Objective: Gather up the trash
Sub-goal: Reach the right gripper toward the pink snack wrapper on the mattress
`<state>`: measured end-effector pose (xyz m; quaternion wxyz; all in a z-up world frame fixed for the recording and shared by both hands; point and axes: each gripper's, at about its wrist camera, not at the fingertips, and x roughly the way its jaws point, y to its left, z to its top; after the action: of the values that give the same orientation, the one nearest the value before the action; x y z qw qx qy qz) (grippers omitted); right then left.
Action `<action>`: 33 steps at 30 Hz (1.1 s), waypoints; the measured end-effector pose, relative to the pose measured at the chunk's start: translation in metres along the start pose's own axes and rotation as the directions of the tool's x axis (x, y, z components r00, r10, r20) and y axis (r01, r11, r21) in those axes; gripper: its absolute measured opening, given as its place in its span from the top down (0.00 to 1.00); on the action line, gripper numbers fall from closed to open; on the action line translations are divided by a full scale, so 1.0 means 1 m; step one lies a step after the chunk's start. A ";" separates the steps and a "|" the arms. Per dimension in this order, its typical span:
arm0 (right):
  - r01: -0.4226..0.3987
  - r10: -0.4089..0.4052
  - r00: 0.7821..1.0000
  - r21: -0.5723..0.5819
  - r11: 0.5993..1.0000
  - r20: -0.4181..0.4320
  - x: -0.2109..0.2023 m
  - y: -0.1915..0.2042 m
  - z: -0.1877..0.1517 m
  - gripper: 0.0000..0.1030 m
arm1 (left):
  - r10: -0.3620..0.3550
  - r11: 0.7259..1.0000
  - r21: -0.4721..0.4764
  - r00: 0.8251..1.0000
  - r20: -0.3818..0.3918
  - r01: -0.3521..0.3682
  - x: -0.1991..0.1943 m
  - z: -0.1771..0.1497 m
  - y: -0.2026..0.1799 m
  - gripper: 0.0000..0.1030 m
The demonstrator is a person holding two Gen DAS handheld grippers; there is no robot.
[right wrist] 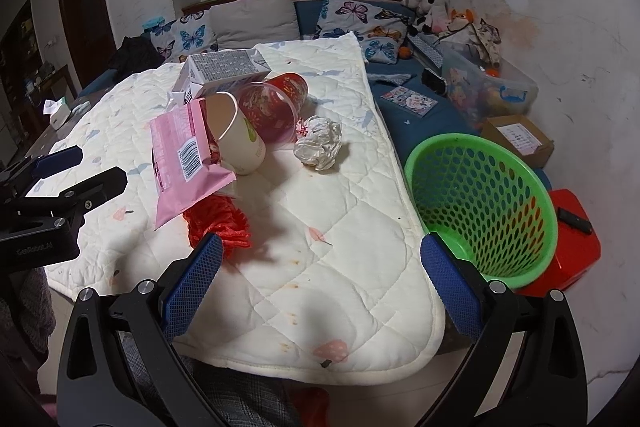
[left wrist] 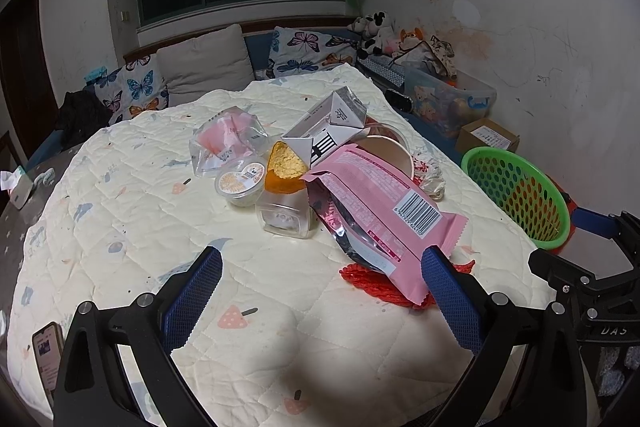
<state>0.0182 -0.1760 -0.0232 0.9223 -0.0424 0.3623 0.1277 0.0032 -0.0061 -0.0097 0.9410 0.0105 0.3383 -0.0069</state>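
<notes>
A heap of trash lies on the quilted table: a pink snack wrapper [left wrist: 384,215] [right wrist: 182,155], a red net bag [left wrist: 380,287] [right wrist: 218,223] under it, a clear jar [left wrist: 284,215] with an orange lid, a small lidded tub [left wrist: 240,183], a clear plastic bag [left wrist: 226,143], a white carton [left wrist: 328,127] [right wrist: 222,69], a paper cup [right wrist: 236,135], a red clear cup [right wrist: 272,107] and a crumpled paper ball [right wrist: 320,143]. A green basket [left wrist: 520,191] [right wrist: 480,211] stands off the table's right edge. My left gripper [left wrist: 322,291] hovers open before the wrapper. My right gripper [right wrist: 320,287] is open over the table's near corner.
A phone [left wrist: 48,351] lies at the table's near left edge. The basket sits on a red stool [right wrist: 576,239]. A cardboard box [right wrist: 520,139], a clear toy bin [right wrist: 488,91] and a sofa with cushions [left wrist: 204,63] stand behind.
</notes>
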 end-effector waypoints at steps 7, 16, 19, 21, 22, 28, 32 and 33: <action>-0.009 0.009 1.000 -0.011 1.000 0.003 0.002 0.006 0.001 0.05 | 0.008 1.000 -0.009 1.000 0.006 -0.008 -0.002 0.002 0.009 0.06; -0.046 0.046 0.999 -0.043 0.998 0.011 0.005 0.015 0.005 0.05 | 0.027 0.999 -0.041 1.000 0.017 -0.026 -0.005 0.007 0.028 0.06; -0.063 0.065 0.998 -0.061 0.996 0.017 0.005 0.020 0.008 0.05 | 0.041 0.998 -0.054 0.999 0.020 -0.040 -0.006 0.009 0.035 0.06; -0.074 0.075 0.997 -0.075 0.994 0.020 0.005 0.025 0.011 0.05 | 0.049 0.997 -0.065 0.999 0.023 -0.048 -0.007 0.010 0.040 0.06; -0.081 0.083 0.996 -0.084 0.993 0.021 0.005 0.027 0.013 0.06 | 0.054 0.996 -0.070 0.998 0.024 -0.052 -0.007 0.011 0.044 0.06; -0.108 0.113 0.993 -0.143 0.984 0.028 0.010 0.044 0.021 0.06 | 0.085 0.991 -0.104 0.996 0.033 -0.081 -0.010 0.016 0.060 0.06; -0.132 0.140 0.990 -0.194 0.972 0.030 0.017 0.059 0.029 0.07 | 0.103 0.987 -0.129 0.994 0.031 -0.098 -0.011 0.019 0.073 0.06; -0.137 0.145 0.989 -0.205 0.969 0.026 0.020 0.063 0.030 0.08 | 0.107 0.986 -0.134 0.994 0.031 -0.102 -0.011 0.019 0.076 0.06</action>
<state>0.0354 -0.1060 -0.0136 0.9091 -0.1075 0.3304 0.2300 0.0086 0.0694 0.0130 0.9449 -0.0343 0.3191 0.0647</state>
